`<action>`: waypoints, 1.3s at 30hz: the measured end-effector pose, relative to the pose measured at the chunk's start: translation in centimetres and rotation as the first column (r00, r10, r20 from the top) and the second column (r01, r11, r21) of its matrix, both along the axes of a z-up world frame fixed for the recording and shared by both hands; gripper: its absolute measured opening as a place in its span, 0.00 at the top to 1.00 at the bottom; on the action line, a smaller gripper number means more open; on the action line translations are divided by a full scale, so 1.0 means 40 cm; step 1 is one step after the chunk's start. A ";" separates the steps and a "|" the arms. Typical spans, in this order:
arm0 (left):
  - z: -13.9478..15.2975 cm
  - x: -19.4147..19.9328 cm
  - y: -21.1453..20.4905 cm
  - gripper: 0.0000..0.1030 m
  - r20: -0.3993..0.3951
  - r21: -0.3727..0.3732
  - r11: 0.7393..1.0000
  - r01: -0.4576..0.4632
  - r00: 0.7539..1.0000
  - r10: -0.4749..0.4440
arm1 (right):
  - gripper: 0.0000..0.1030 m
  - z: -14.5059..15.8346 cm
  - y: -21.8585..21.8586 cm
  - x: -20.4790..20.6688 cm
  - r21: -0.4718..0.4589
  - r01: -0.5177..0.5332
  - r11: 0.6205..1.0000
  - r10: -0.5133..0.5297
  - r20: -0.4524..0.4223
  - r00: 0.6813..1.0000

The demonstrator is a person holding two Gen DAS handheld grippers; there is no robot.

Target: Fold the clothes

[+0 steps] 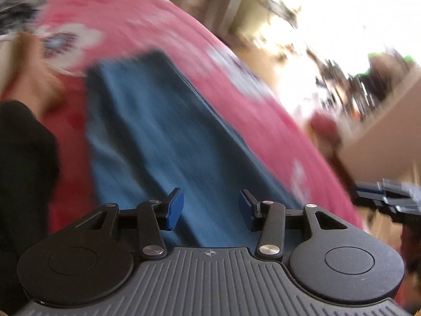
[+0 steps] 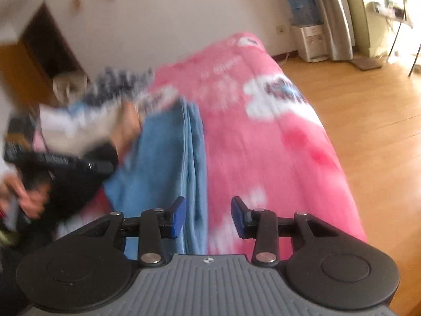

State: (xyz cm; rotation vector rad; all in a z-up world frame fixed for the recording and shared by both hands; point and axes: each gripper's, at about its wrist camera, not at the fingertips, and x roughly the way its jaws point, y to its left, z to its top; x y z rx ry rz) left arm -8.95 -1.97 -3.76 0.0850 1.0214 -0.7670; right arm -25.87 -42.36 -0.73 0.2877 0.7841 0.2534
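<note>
Blue denim, folded lengthwise into a long strip, lies on the pink bedspread (image 2: 276,142) that covers the bed; these jeans (image 1: 158,137) run away from you in both wrist views, with the layered folded edge showing along their right side in the right wrist view. Both pictures are smeared by motion, so fine detail of the cloth is hard to read.

Your left gripper (image 1: 209,208) hangs over the near end of the jeans with its jaws wide apart and nothing between the blue pads. Your right gripper (image 2: 208,217) sits over the right edge of the same garment, where denim meets bedspread; its jaws are likewise spread and hold nothing.

From the right wrist view you can see your left hand (image 2: 26,197) at the far left, wrapped around the handle of the other gripper, with a dark sleeve just beside it. Beyond the far end of the jeans a heap of other clothes (image 2: 105,97), patterned dark and white, rests on the bed near the wall. A wooden floor (image 2: 368,121) runs along the right side of the bed, and a white water dispenser (image 2: 313,42) stands against the far wall beside a curtain.
</note>
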 end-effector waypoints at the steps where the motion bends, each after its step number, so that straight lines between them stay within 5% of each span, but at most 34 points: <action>1: -0.010 -0.042 -0.016 0.56 -0.005 0.020 0.999 0.048 0.999 -0.047 | 0.64 -0.012 0.021 -0.034 -0.029 -0.012 1.000 0.011 -0.001 1.000; 3: -0.040 -0.106 -0.033 0.56 -0.019 0.040 0.994 0.098 0.995 -0.097 | 0.80 -0.028 0.066 -0.076 -0.055 -0.057 0.997 0.058 0.012 0.998; 8: -0.123 -0.192 -0.055 0.58 -0.036 0.128 0.983 0.129 0.992 -0.125 | 0.90 -0.075 0.157 -0.071 -0.094 -0.225 0.970 0.228 0.027 0.973; 11: -0.149 -0.227 -0.059 0.58 0.021 0.157 0.978 0.134 0.990 -0.139 | 1.00 -0.158 0.195 -0.051 -0.251 -0.284 0.925 0.282 -0.048 0.958; 15: -0.153 -0.275 -0.069 0.57 0.095 0.208 0.966 0.155 0.980 -0.178 | 1.00 -0.177 0.191 -0.055 -0.282 -0.311 0.908 0.312 -0.040 0.949; 18: -0.150 -0.283 -0.068 0.56 0.104 0.196 0.971 0.139 0.981 -0.161 | 1.00 -0.130 0.193 -0.056 -0.272 -0.298 0.915 0.306 -0.014 0.952; 24: -0.147 -0.296 -0.057 0.55 0.092 0.161 0.979 0.123 0.986 -0.139 | 1.00 -0.187 0.181 -0.025 -0.265 -0.256 0.930 0.258 -0.028 0.966; 26: -0.148 -0.296 -0.049 0.54 0.088 0.146 0.982 0.121 0.987 -0.135 | 1.00 -0.154 0.186 -0.011 -0.243 -0.231 0.942 0.227 -0.048 0.973; 30: -0.151 -0.300 -0.045 0.51 0.088 0.121 0.986 0.118 0.988 -0.129 | 1.00 -0.099 0.206 0.005 -0.247 -0.194 0.949 0.213 0.051 0.976; 34: -0.149 -0.306 -0.044 0.49 0.090 0.113 0.985 0.127 0.986 -0.137 | 0.88 -0.207 0.189 0.053 -0.298 -0.160 0.941 0.165 -0.006 0.986; 39: -0.149 -0.309 -0.037 0.46 0.090 0.106 0.985 0.135 0.985 -0.144 | 0.86 -0.119 0.171 0.051 -0.254 -0.072 0.965 0.081 0.025 0.996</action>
